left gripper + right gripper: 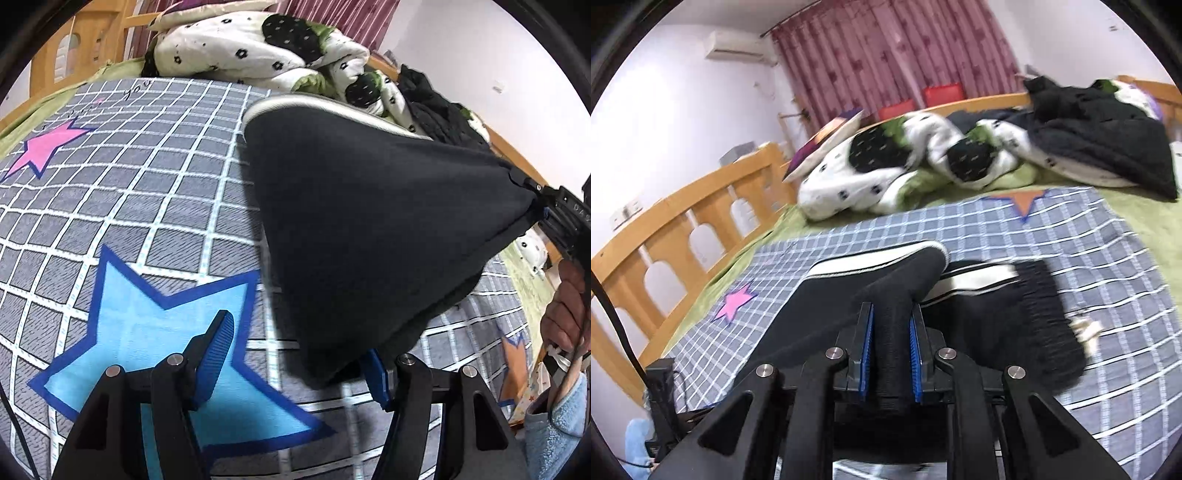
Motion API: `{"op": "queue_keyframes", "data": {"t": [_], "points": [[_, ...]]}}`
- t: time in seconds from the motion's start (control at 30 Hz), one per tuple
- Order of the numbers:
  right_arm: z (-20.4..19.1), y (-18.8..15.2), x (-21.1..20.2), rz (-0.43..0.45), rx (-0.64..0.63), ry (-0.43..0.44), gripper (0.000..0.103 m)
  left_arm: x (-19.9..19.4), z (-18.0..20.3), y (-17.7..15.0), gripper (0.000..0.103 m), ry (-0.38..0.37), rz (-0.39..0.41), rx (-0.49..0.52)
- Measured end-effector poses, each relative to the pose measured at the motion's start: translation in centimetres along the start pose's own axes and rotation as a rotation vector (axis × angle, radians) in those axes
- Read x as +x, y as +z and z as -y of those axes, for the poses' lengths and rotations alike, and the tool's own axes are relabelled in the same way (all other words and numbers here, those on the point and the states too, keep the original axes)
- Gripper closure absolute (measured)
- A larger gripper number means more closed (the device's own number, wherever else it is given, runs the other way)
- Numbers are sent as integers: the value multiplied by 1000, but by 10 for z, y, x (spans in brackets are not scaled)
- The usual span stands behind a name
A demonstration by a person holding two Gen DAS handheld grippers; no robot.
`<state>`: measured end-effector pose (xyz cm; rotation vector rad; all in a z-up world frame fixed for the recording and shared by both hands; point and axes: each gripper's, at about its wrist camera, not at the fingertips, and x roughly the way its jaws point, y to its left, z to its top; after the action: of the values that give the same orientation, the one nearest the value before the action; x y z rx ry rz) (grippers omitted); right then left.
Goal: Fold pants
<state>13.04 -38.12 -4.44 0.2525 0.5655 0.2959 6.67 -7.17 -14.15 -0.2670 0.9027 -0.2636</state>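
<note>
Here the black pants (820, 325) with a white side stripe lie on a bed, on a grey checked sheet (1089, 236) printed with stars, and part of the cloth is lifted off it. In the right wrist view the right claw (891, 354) is clenched on a bunched fold of the pants, the blue pads (867, 354) pressing the fabric from both sides. The rest of the pants spreads ahead of it, with the ribbed waistband (1049, 317) to the right and a white drawstring end (1084, 328) just beside it. In the left wrist view the same cloth (369, 229) hangs as a taut dark triangle, pulled up at its right corner by the right claw (532, 192), behind which a hand (565, 310) in a light blue sleeve (557, 424) grips the handle. The left claw (299, 365) stands released over a light blue star (155, 332); its right finger is partly hidden behind the lower tip of the hanging cloth, and I cannot tell whether it touches. A rumpled white and black quilt (886, 166) and dark clothes (1100, 133) are piled at the far side of the bed, by a wooden rail (683, 221) and pink curtains (905, 48)
</note>
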Motion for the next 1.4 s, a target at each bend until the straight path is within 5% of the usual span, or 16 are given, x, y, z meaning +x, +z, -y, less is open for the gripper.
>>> {"op": "queue_keyframes", "data": {"t": [0.13, 0.23, 0.3, 0.33, 0.37, 0.47, 0.57, 0.63, 0.73, 0.8, 0.87, 1.1, 1.23, 1.4], "points": [[33, 0, -25, 67, 38, -46, 86, 7, 14, 1, 40, -29, -43, 24], [71, -22, -3, -54, 88, -167, 86, 12, 24, -1, 40, -24, -35, 51], [89, -43, 22, -151, 99, -235, 86, 12, 28, -4, 54, -24, -32, 62], [91, -50, 23, -145, 95, -230, 86, 12, 29, -5, 73, -34, -36, 64], [89, -49, 17, -127, 82, -225, 87, 12, 30, -6, 78, -57, -48, 65], [84, -41, -13, -27, 117, -169, 86, 10, 30, -9, 82, -55, -38, 81], [87, -49, 3, -126, 84, -263, 87, 13, 28, -12, 83, -48, -58, 84], [95, -59, 21, -198, 96, -284, 87, 8, 24, -12, 83, -68, -73, 52], [84, -57, 12, -182, 24, -301, 83, -1, 19, -13, 81, -92, -83, 46], [76, -54, 0, -168, -19, -342, 79, -16, 22, -15, 69, -83, -59, 113], [70, -53, -14, -124, -44, -347, 71, -32, 21, -16, 38, -64, -23, 139], [79, -12, -4, -77, 49, -310, 41, -34, 11, 35, 38, -67, 12, 41], [97, 14, 29, -137, 133, -275, 41, 0, 12, 65, 38, -129, -32, 10], [105, 18, 61, -195, 72, -282, 41, 61, 6, 89, 40, -164, -89, -49]]}}
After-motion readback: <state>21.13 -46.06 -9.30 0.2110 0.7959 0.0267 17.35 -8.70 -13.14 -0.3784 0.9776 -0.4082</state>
